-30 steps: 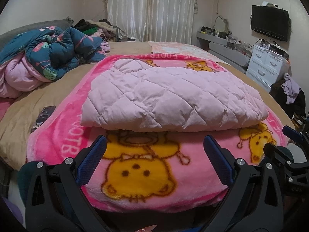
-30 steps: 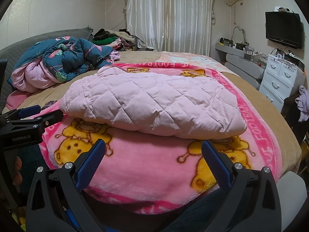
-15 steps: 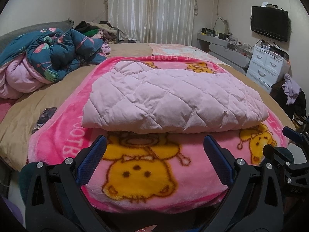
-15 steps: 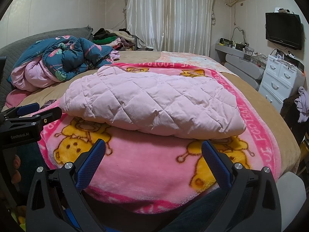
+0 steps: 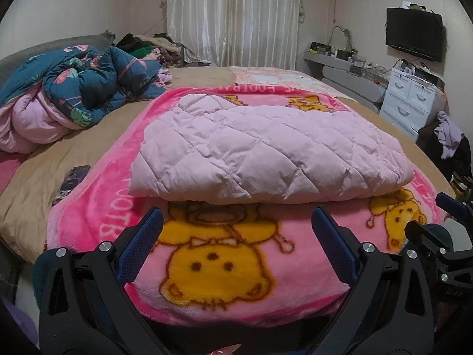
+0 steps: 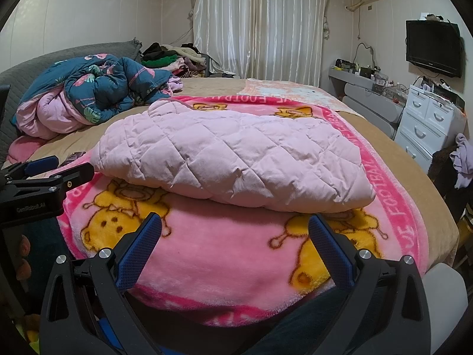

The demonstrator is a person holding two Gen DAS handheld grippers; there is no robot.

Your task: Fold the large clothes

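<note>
Folded pink coat (image 5: 266, 153) on blanket (image 5: 224, 269), near edge free. Left gripper (image 5: 236, 230), right gripper (image 6: 235, 233) wide open, empty.

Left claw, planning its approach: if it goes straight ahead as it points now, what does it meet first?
Probably the near edge of the folded pale pink quilted garment, passing over the pink cartoon-print fleece blanket; depth is unclear.
</note>
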